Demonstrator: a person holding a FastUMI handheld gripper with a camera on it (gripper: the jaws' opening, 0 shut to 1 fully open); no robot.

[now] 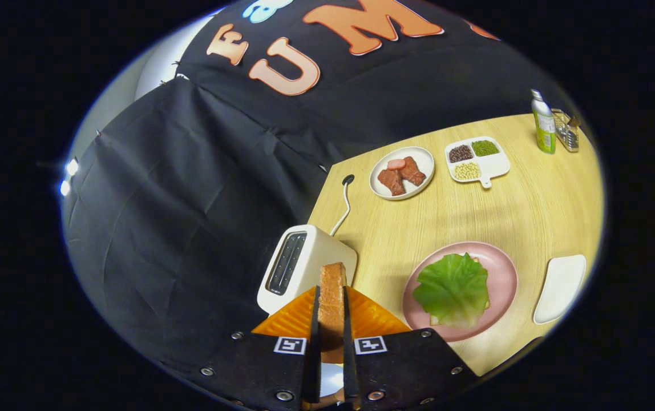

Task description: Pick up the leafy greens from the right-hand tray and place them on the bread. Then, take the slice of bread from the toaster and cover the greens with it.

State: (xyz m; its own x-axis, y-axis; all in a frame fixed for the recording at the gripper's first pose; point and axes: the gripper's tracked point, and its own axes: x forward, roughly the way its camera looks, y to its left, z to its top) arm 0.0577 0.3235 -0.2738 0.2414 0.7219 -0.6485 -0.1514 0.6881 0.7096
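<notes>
Bread [332,285] pinched edge-on in tool [331,342], clear of toaster [304,268]. Carry level to plate [504,268]; lay flat, square over greens [453,288].

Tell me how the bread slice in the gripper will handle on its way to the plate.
The bread slice stands upright, unsagging, edge-on in the gripper, so it is probably stiff. Held by its flat faces, it may crush if squeezed harder. It should lie flat on the lettuce leaf.
</notes>
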